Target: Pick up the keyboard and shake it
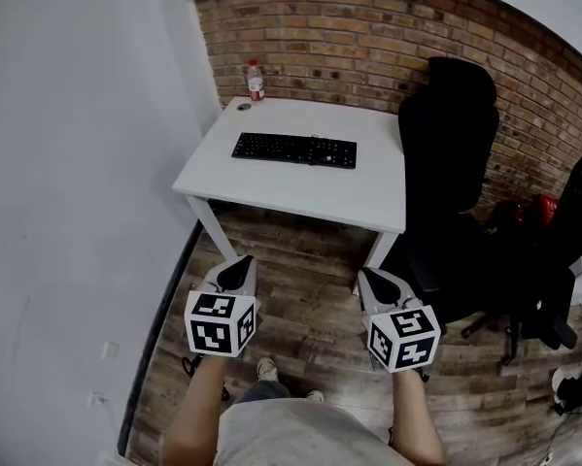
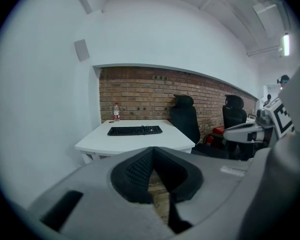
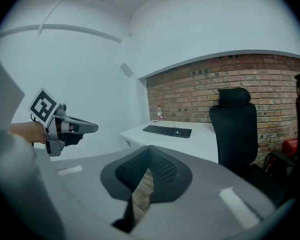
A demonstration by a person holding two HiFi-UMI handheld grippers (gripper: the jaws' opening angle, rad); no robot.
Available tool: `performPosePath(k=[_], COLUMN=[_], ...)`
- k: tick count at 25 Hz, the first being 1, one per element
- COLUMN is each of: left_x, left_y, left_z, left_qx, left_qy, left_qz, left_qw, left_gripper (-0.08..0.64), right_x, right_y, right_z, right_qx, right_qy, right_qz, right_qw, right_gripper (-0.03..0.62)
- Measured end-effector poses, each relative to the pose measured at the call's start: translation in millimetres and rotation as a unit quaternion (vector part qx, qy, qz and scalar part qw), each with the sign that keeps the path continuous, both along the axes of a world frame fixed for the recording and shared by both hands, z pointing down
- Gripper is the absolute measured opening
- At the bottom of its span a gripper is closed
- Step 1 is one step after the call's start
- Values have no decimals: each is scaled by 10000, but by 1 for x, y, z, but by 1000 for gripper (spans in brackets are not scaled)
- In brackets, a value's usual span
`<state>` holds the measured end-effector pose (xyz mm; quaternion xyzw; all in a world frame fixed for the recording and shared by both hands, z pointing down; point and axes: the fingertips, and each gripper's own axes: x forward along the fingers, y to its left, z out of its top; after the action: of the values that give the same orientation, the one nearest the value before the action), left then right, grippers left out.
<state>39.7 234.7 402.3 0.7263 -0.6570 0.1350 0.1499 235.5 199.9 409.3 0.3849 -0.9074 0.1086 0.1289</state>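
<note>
A black keyboard [image 1: 293,149] lies flat on the white table [image 1: 271,188], towards its back half; it also shows far off as the keyboard [image 2: 134,130] and the keyboard [image 3: 168,130]. My left gripper [image 1: 240,264] and right gripper [image 1: 371,279] hover over the wooden floor short of the table's front edge, well apart from the keyboard. Both are shut with nothing between their jaws. In the left gripper view the left gripper [image 2: 154,151] points at the table; the right gripper [image 3: 148,149] does the same from the right.
A plastic bottle [image 1: 256,82] stands at the table's back left corner by the brick wall. A black office chair [image 1: 448,153] stands close against the table's right side. A white wall runs along the left. More dark chairs and a red thing [image 1: 546,207] crowd the right.
</note>
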Motion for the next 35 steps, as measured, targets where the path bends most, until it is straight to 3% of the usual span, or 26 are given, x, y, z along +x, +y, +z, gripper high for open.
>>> performPosePath(k=[13, 24, 35], left_x=[-33, -113, -185], left_y=[-81, -176, -241], left_z=[20, 13, 17], left_qx=[-46, -63, -118], left_qy=[266, 408, 557], left_qz=[173, 409, 533], left_qw=[9995, 9983, 9970], left_gripper=[-12, -12, -12], right_x=[-29, -107, -176], right_y=[-69, -153, -214], right_z=[16, 10, 6], right_qx=[-115, -265, -326], right_qy=[312, 426, 505], right_qz=[175, 404, 574], right_qw=[9993, 9979, 9965], right_gripper=[11, 11, 11])
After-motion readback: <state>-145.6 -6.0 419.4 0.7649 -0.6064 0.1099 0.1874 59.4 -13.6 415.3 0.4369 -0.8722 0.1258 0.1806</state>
